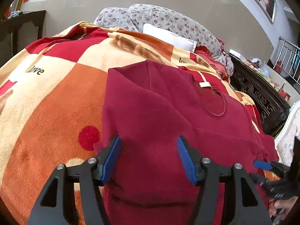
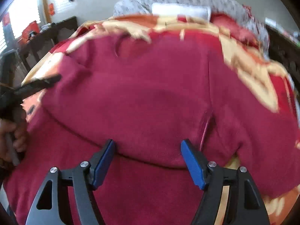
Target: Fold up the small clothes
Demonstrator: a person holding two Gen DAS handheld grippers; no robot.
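A dark red sweater (image 1: 159, 108) lies flat on the bed, its round neckline (image 1: 213, 101) and white label toward the far right. My left gripper (image 1: 149, 138) hangs open just above the near part of the sweater, blue pads wide apart, with only flat cloth beneath. At the sweater's right edge my right gripper (image 1: 257, 170) shows a blue pad. The right wrist view is blurred. There my right gripper (image 2: 148, 141) stands open over a folded edge of the sweater (image 2: 150, 93). My left gripper's finger (image 2: 43, 82) reaches in from the left.
The bed is covered by a checked orange, cream and red blanket (image 1: 46, 97). Floral pillows (image 1: 161, 16) and a white pillow (image 1: 168, 36) lie at the far end. Dark carved wooden furniture (image 1: 262, 97) stands on the right, and a hand (image 2: 13, 133) is at the left edge.
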